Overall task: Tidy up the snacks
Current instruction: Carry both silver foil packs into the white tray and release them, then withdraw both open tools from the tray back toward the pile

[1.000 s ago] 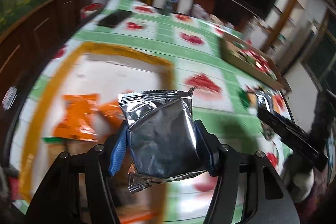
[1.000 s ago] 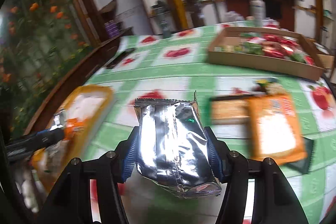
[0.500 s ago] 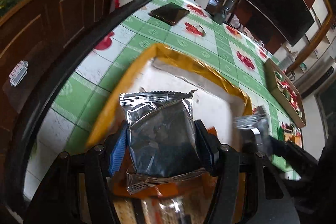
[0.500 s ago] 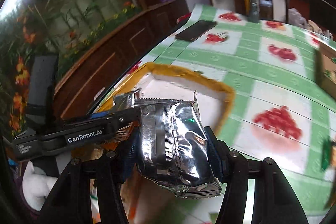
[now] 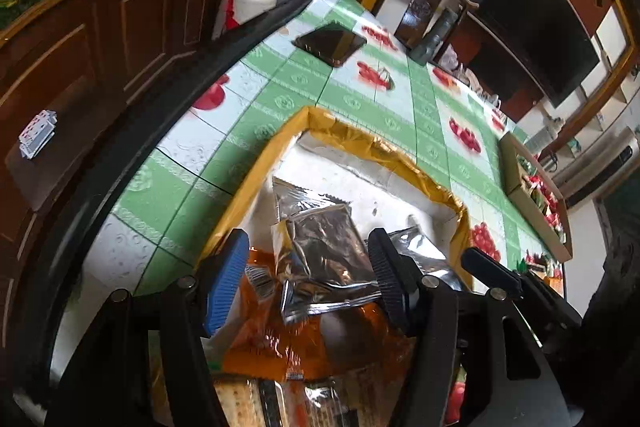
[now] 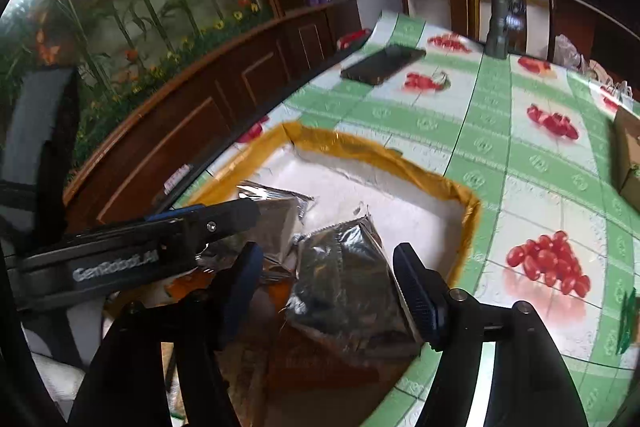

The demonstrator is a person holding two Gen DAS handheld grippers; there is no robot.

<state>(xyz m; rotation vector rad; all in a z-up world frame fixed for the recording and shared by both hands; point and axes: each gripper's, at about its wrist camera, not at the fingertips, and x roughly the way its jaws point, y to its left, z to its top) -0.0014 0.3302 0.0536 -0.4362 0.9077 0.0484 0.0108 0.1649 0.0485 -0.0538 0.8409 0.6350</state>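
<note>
Now | silver foil pkts [image 5: 324, 251] crinkled, in yellow-rimmed tray [image 5: 360, 143] | L claw [image 5: 306, 279] + R claw [image 6: 328, 291] apart

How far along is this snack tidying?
Partway. Several packets already lie in the yellow-rimmed box: silver pouches on orange bags. Both tongs, left and right, hang open over it, holding nothing. More snacks sit in the cardboard tray across the table.

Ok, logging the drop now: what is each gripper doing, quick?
Left gripper: open, silver snack packet lying loose between its fingers in the yellow-rimmed box.
Right gripper: open, another silver packet released.
</note>
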